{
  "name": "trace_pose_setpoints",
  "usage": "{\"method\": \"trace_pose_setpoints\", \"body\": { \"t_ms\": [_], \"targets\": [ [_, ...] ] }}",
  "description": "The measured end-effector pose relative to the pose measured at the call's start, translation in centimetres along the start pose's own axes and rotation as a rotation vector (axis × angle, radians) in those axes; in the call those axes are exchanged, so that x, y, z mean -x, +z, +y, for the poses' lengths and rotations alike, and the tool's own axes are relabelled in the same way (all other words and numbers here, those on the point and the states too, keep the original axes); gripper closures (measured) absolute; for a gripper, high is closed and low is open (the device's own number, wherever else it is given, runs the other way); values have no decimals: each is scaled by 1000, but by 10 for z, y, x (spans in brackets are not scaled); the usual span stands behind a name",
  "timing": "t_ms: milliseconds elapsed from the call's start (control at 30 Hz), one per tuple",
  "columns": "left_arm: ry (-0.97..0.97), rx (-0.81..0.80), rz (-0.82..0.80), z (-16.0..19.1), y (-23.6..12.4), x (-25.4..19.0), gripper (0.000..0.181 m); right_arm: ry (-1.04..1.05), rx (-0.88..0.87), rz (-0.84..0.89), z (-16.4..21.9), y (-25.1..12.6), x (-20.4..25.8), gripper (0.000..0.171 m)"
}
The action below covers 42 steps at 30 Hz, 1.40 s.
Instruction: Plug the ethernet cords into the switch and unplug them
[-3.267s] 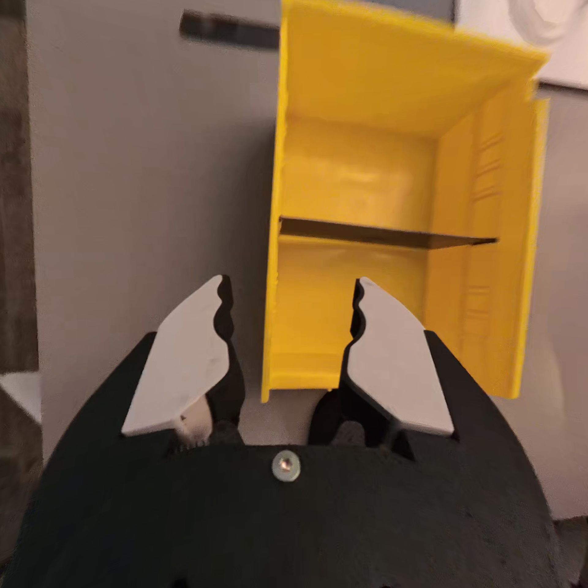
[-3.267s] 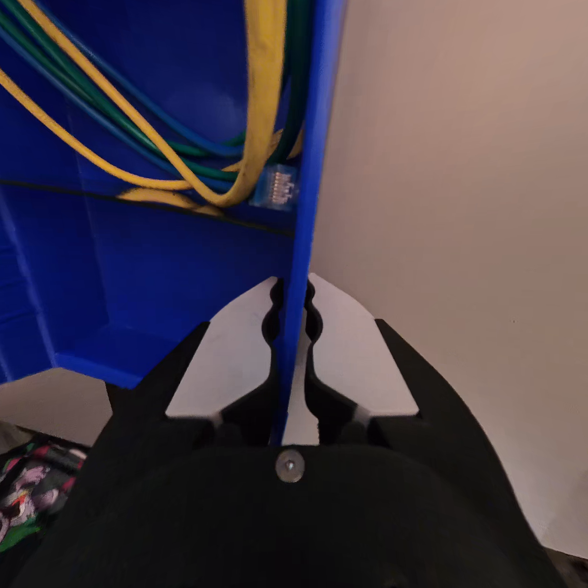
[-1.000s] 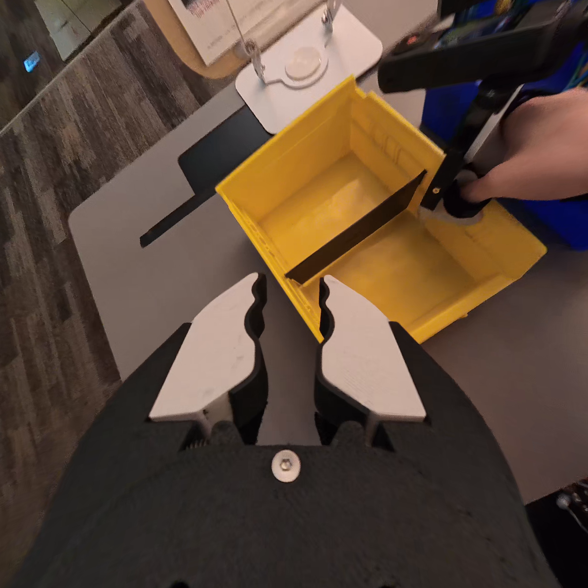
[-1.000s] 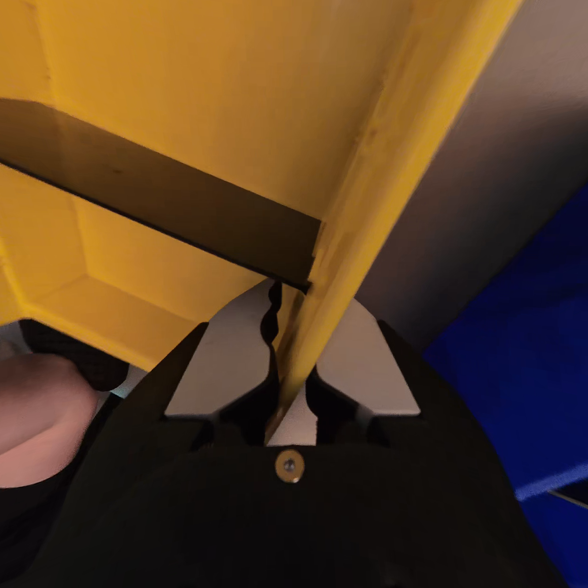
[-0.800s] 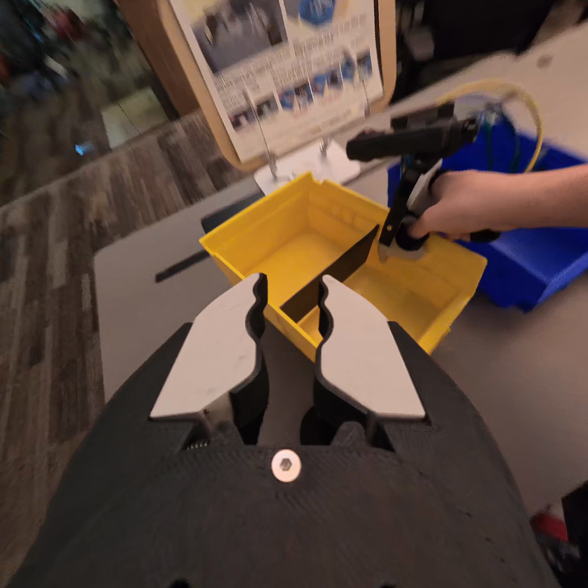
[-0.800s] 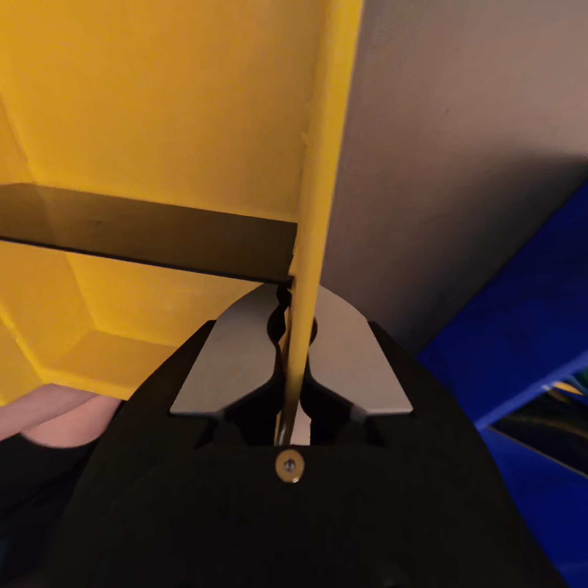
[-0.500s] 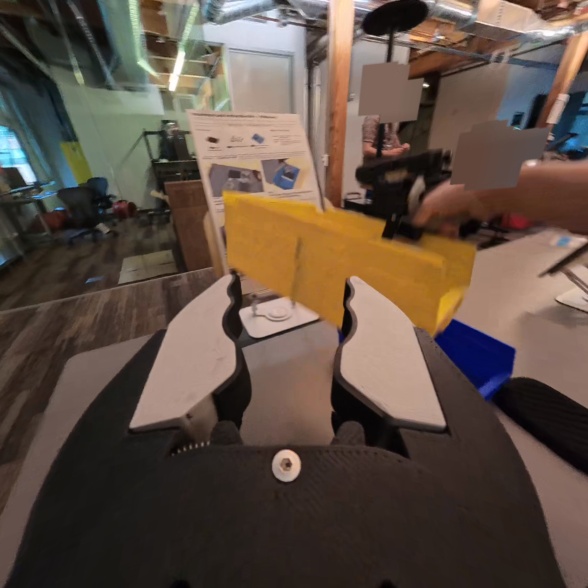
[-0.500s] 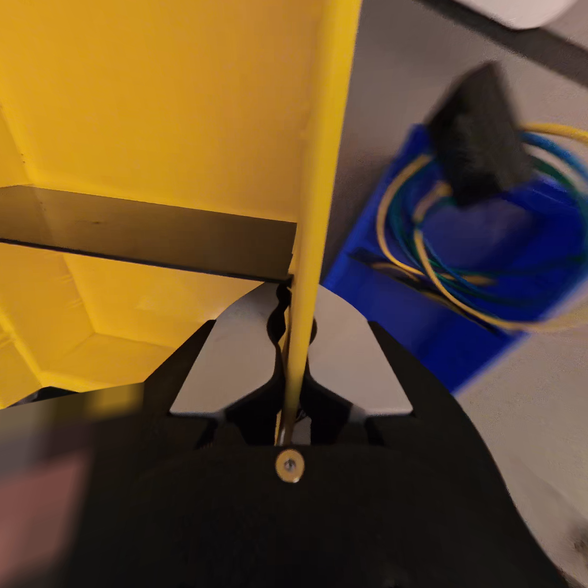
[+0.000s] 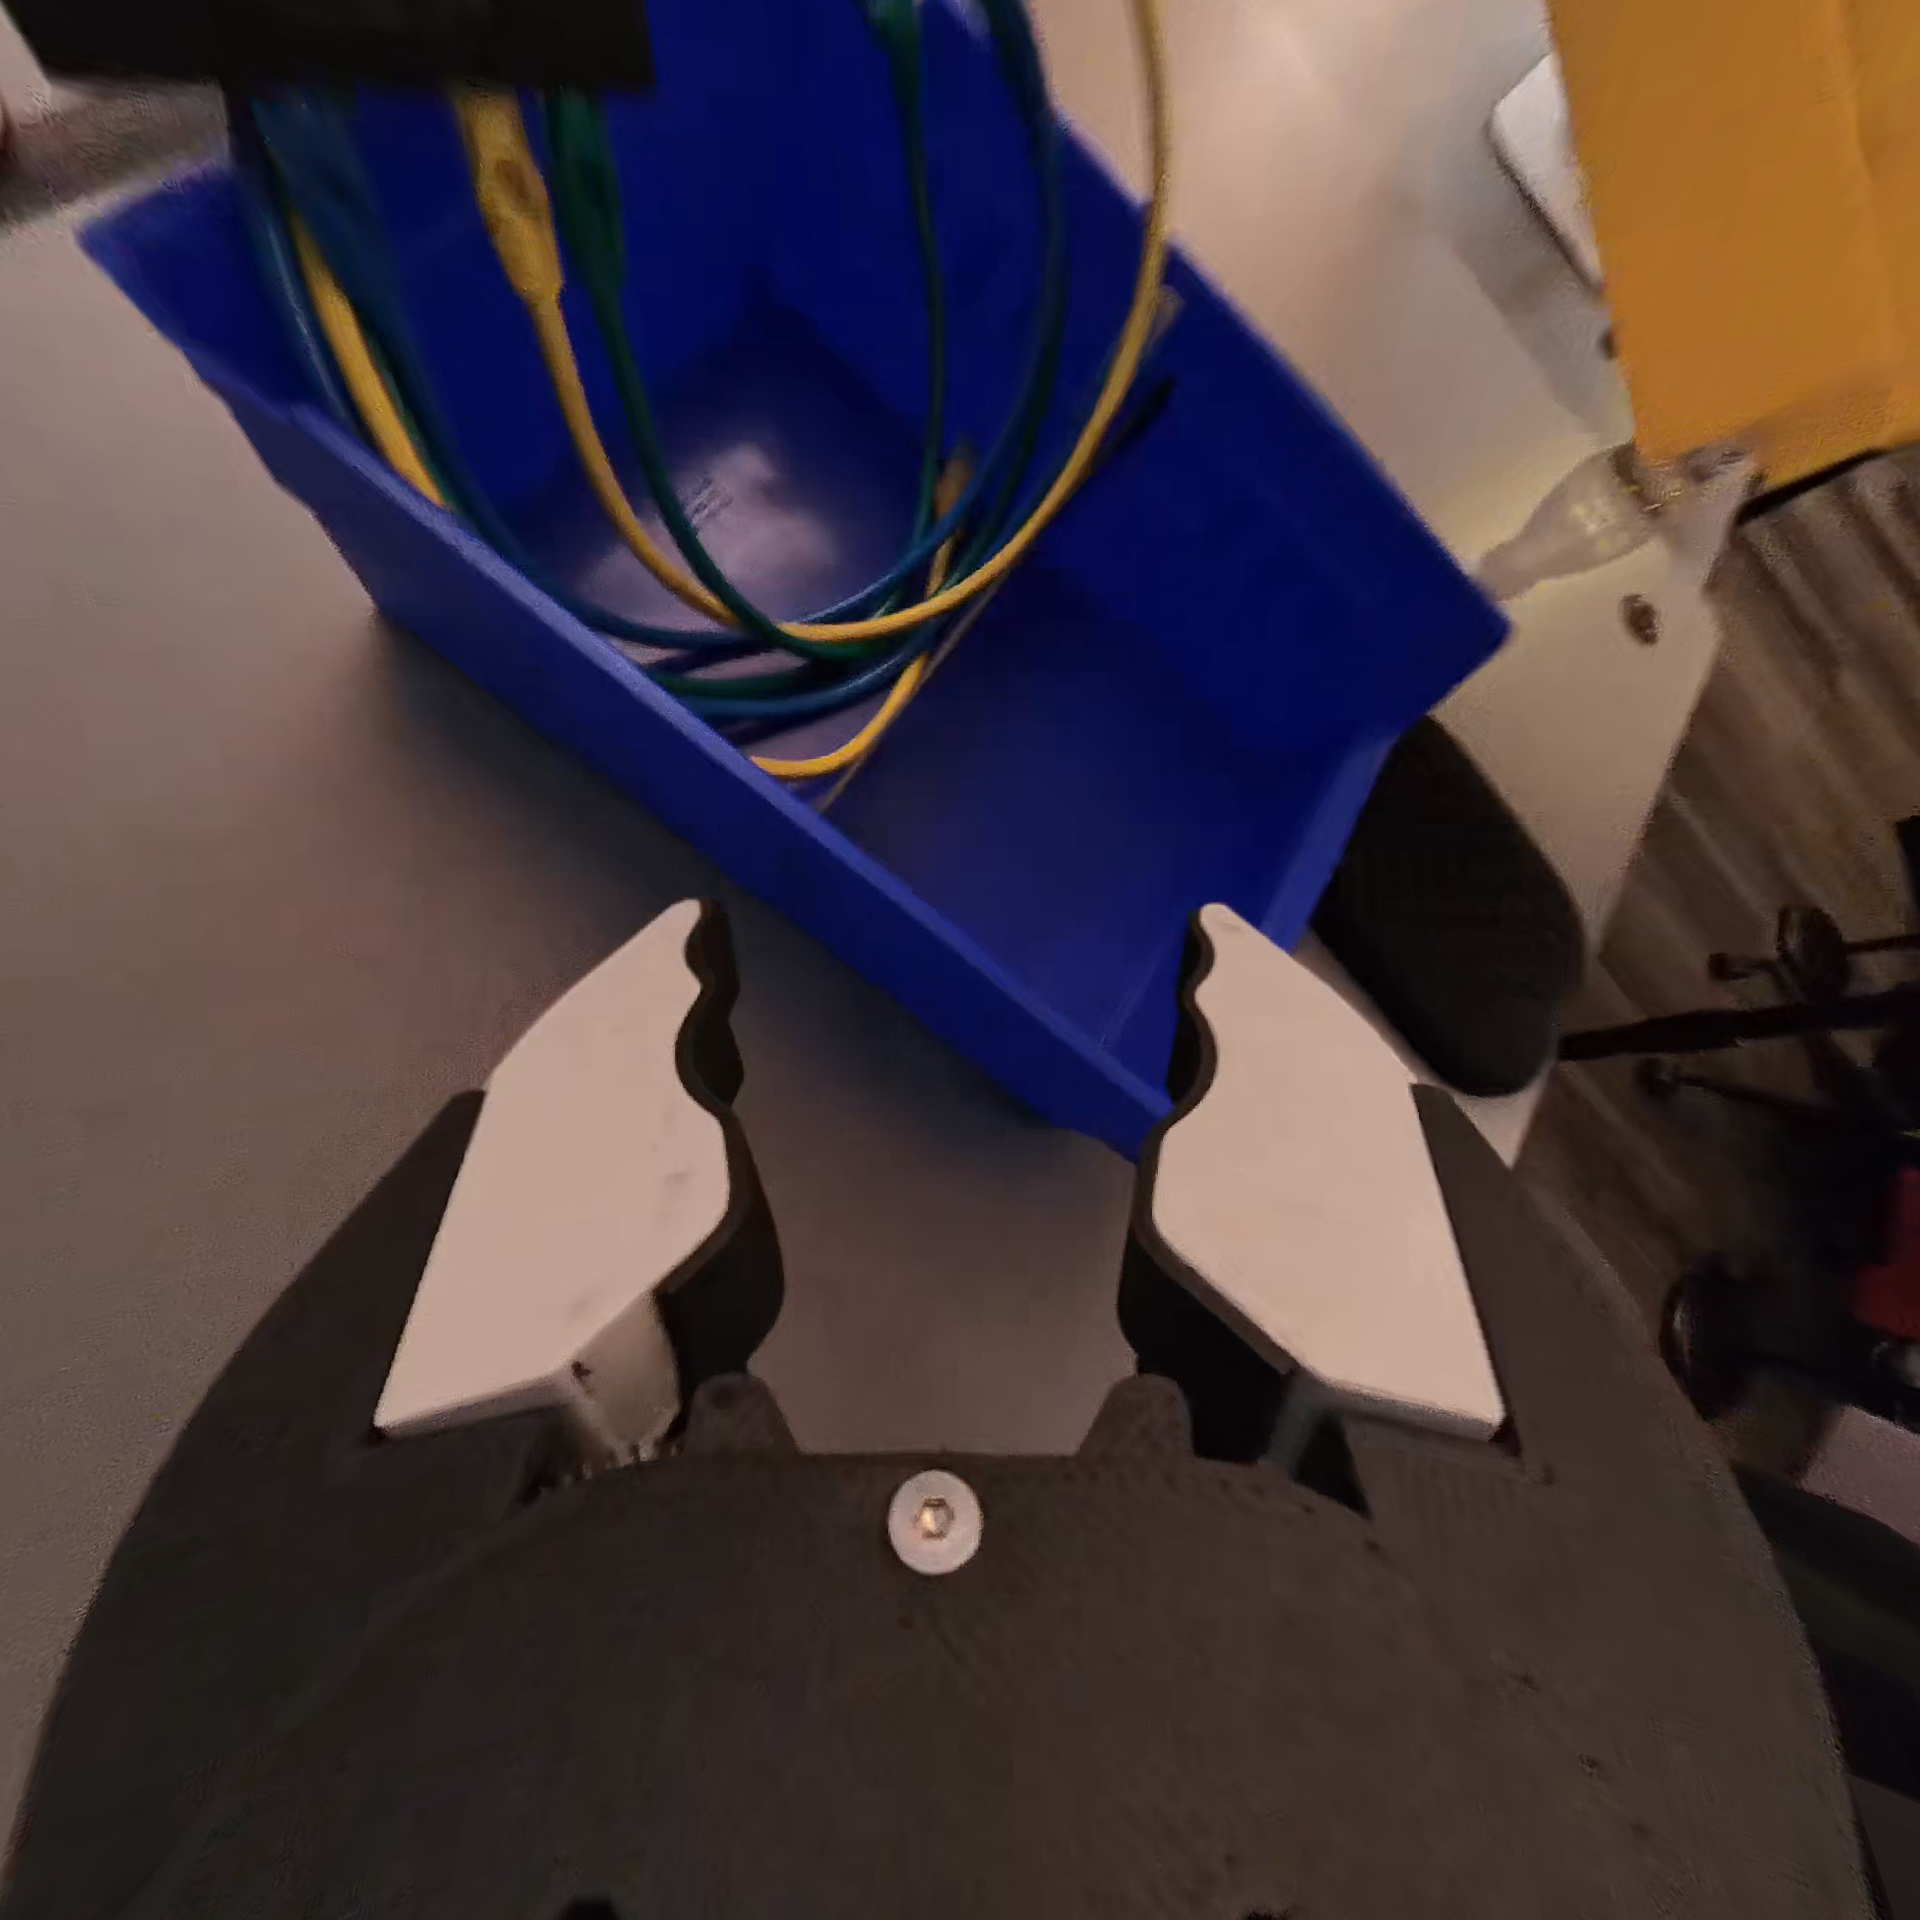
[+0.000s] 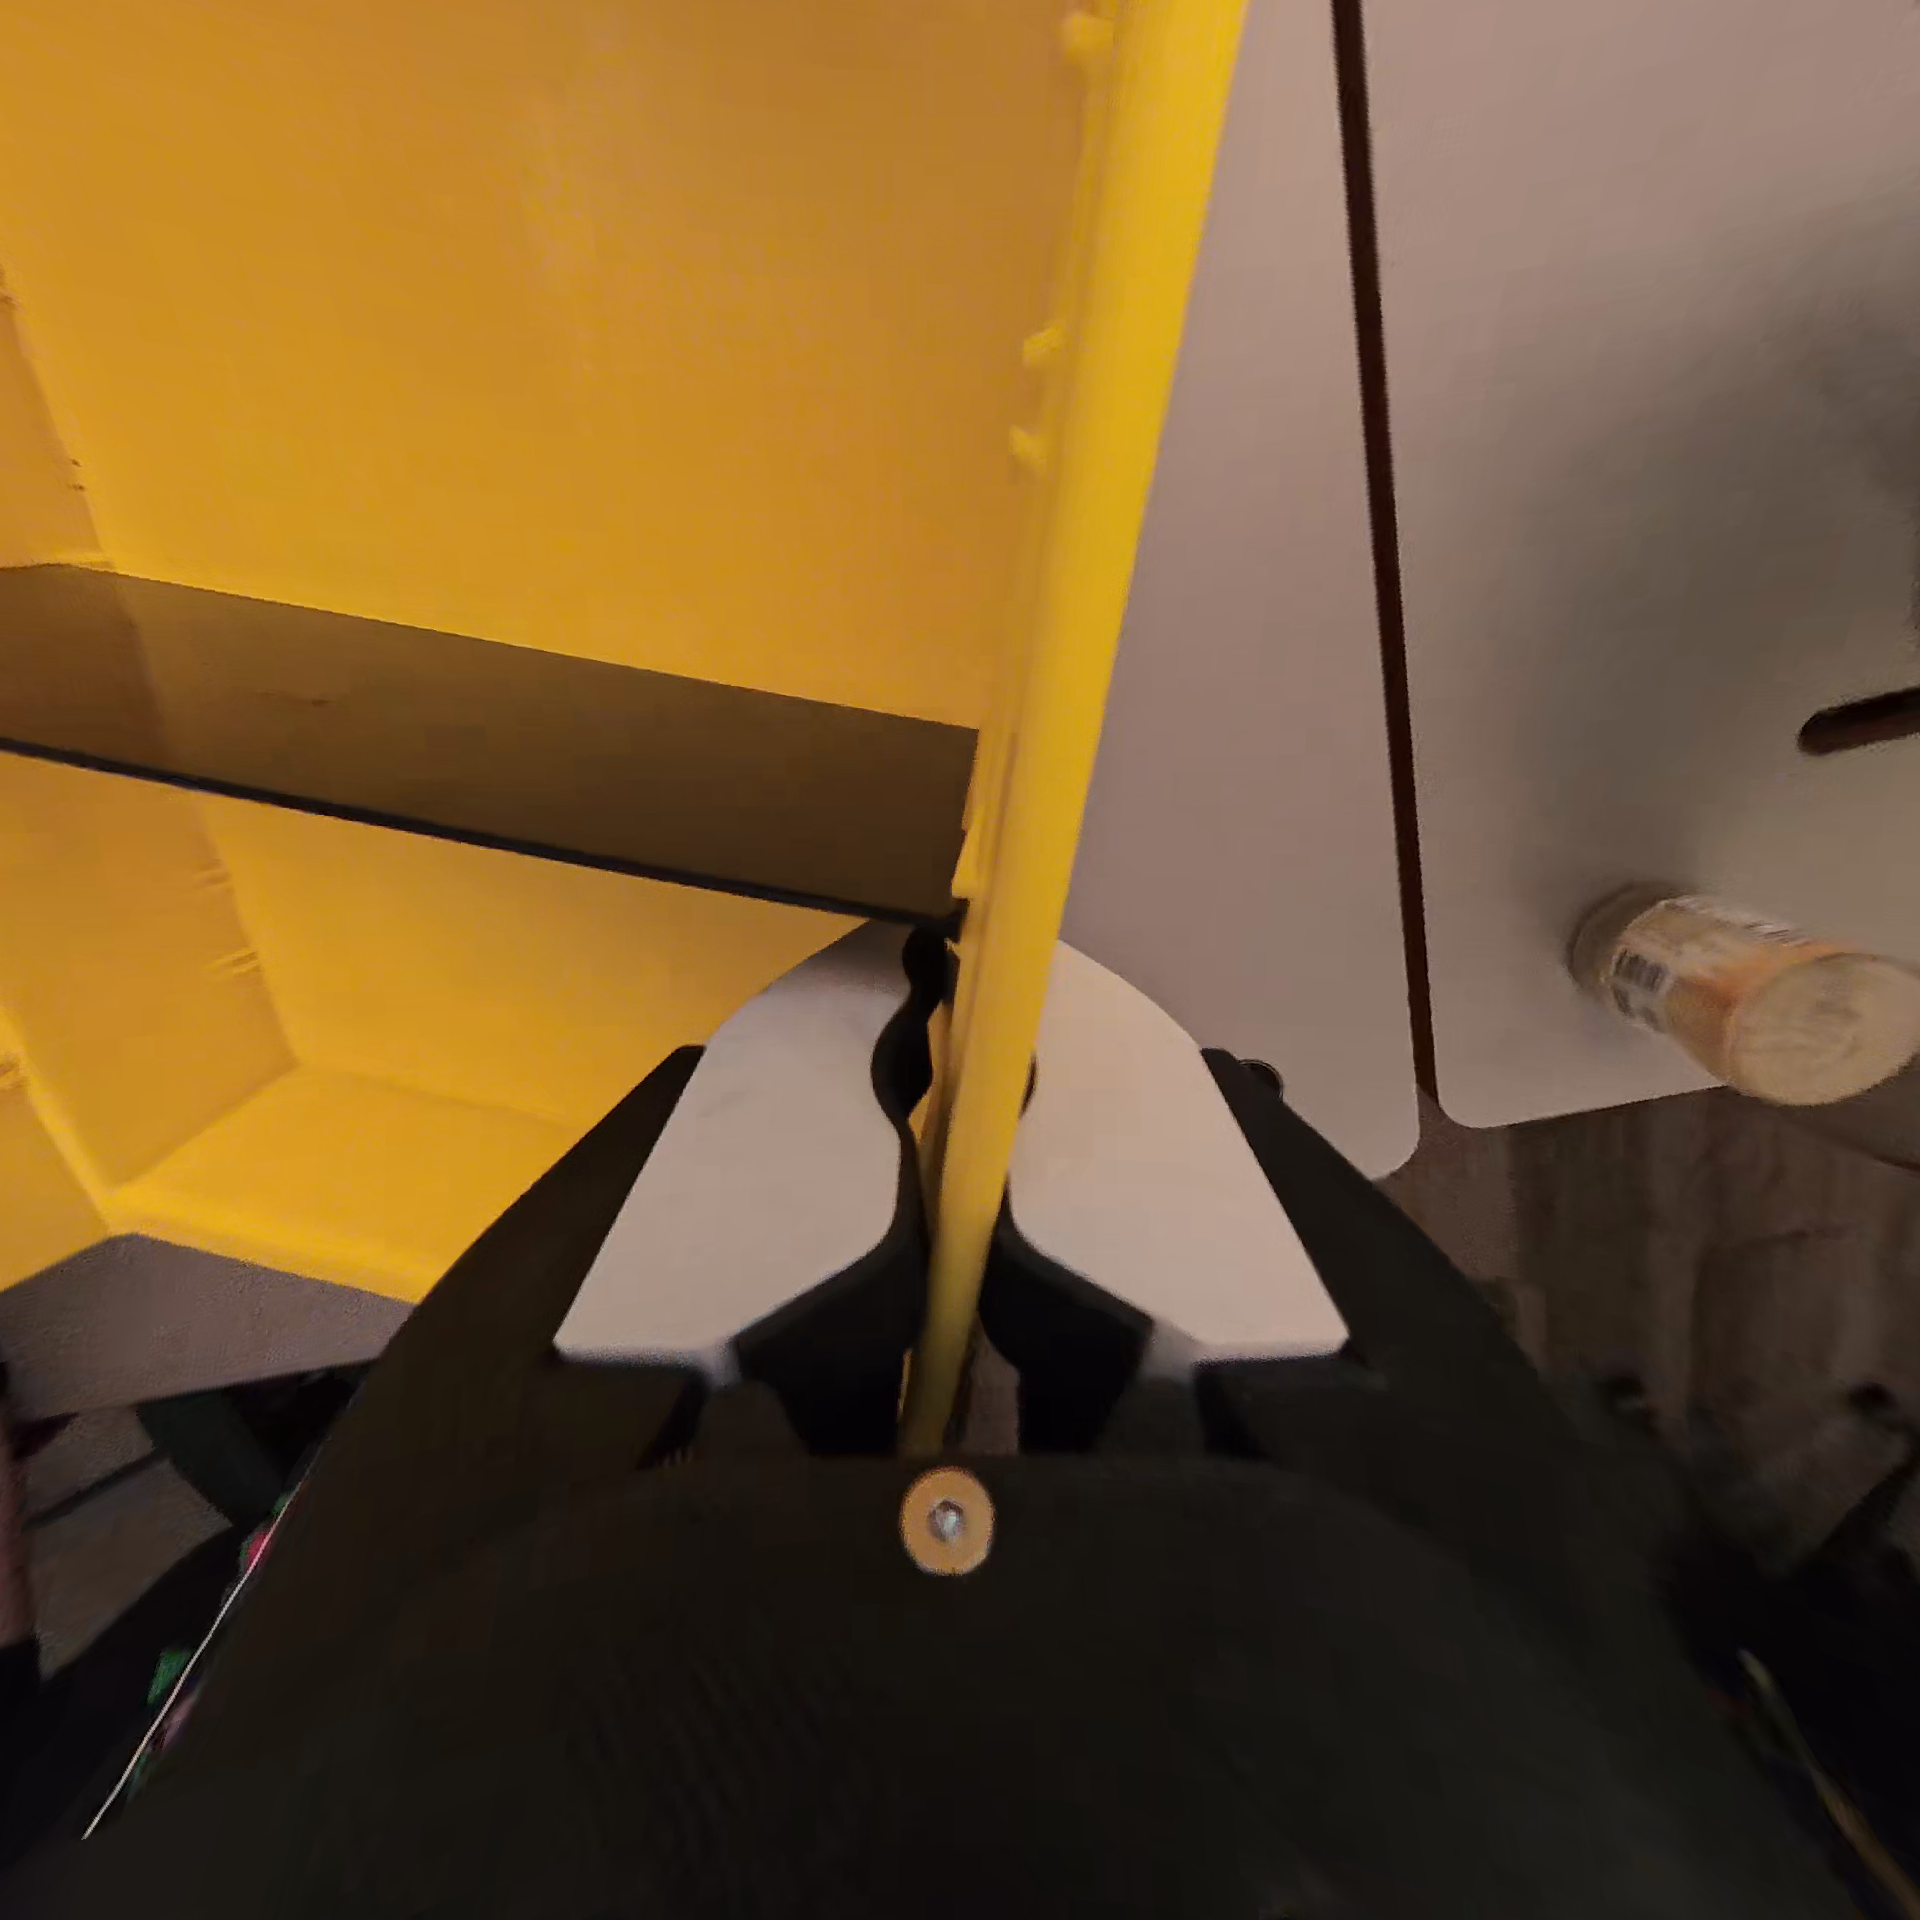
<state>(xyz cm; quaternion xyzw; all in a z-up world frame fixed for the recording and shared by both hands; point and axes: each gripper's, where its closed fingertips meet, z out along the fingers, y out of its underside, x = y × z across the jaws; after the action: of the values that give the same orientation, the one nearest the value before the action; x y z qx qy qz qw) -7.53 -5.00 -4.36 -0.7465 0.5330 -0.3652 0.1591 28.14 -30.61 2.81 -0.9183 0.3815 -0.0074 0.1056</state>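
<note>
In the left wrist view a blue bin (image 9: pixel 665 727) on the grey table holds yellow, green and blue ethernet cords (image 9: pixel 831 623). A black switch (image 9: pixel 343 42) shows at the top left edge, with cords running up to it. My left gripper (image 9: pixel 951 935) is open and empty, just in front of the bin's near corner. My right gripper (image 10: pixel 971 956) is shut on the side wall of an empty yellow bin (image 10: pixel 1101 520) with a black divider (image 10: pixel 499 727), held in the air. The yellow bin also shows in the left wrist view (image 9: pixel 1756 208) at the top right.
A plastic bottle (image 10: pixel 1745 1008) lies on a white table (image 10: pixel 1621 416) below the yellow bin; it also shows in the left wrist view (image 9: pixel 1590 520). A black rounded object (image 9: pixel 1455 914) sits beyond the blue bin's right end. Floor and chair legs (image 9: pixel 1787 997) lie past the table edge. One gripper's finger ends stand about 45 centimeters off the other's.
My right gripper has lifted the yellow bin off the table and carried it to the right. My left gripper has opened wider and swung from the yellow bin to the blue bin.
</note>
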Motion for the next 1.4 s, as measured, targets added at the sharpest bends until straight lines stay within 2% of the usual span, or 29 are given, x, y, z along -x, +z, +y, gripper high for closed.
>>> {"method": "trace_pose_setpoints", "body": {
  "t_ms": [100,200,233,367,467,567,600,733,833,967,1200,1400],
  "targets": [
    [-1,6,-52,3,20,10,100,61,44,-47,24,48,-31,166],
    [50,167,-114,27,37,19,102,79,110,-74,44,84,-45,166],
    [55,215,-117,34,39,21,83,65,129,-72,47,92,-46,166],
    [18,301,-54,45,30,22,101,-13,171,-63,48,116,-32,166],
    [8,361,-112,51,4,47,120,-77,168,-95,38,126,-2,167],
    [-100,363,-108,55,-25,79,166,-145,146,-139,27,134,38,167],
    [-130,344,-138,55,-34,95,174,-168,137,-151,24,137,53,166],
    [-196,304,-253,64,-73,151,174,-247,147,-216,20,150,104,166],
    [-257,308,-228,81,-101,172,170,-275,175,-209,20,160,115,166],
    [-386,262,-245,103,-142,205,172,-241,191,-135,14,172,99,166],
    [-633,169,-474,164,-231,262,175,-186,178,-107,2,177,58,166],
    [-807,-8,-430,184,-261,278,172,-198,195,-108,-4,179,54,166]
  ]
}}
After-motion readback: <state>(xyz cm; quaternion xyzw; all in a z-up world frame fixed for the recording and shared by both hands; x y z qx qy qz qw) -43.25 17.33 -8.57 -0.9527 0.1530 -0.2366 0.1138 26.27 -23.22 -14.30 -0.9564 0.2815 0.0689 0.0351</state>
